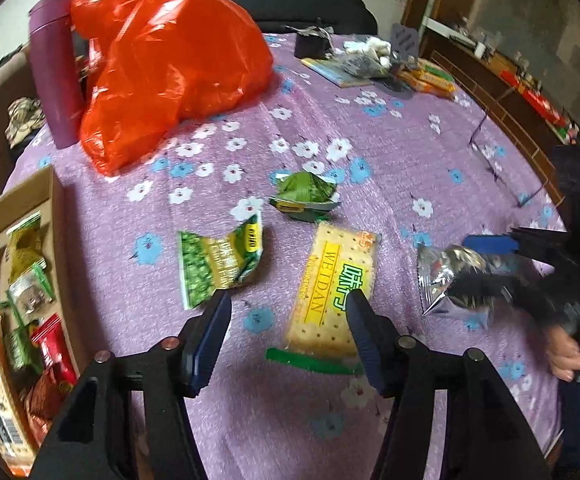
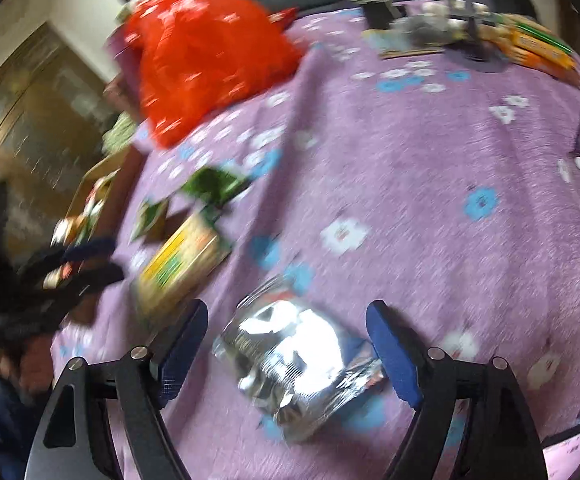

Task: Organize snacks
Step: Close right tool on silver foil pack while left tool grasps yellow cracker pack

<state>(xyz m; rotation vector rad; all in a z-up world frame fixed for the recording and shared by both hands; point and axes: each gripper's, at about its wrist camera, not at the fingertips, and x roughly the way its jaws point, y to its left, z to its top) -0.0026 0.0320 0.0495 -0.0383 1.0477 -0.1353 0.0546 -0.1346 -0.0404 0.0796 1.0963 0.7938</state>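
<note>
My left gripper [image 1: 288, 308] hangs open over the purple flowered cloth. Its right finger overlaps a yellow cracker pack [image 1: 334, 292], and a green pea packet [image 1: 218, 264] lies just beyond its left finger. A crumpled green packet [image 1: 306, 192] sits farther back. My right gripper [image 2: 288, 320] is open with its jaws on either side of a silver foil packet [image 2: 294, 364] lying on the cloth, and its blue pads stand apart from the foil. The left wrist view shows that silver foil packet [image 1: 446, 276] at the right with the right gripper [image 1: 460, 266] around it.
A cardboard box [image 1: 56, 216] with several snack packets sits at the table's left edge. A red plastic bag [image 1: 170, 60] and a purple bottle [image 1: 54, 68] stand at the back left. Boxes and clutter [image 1: 426, 76] lie at the far right. A hand [image 1: 570, 352] holds the right gripper.
</note>
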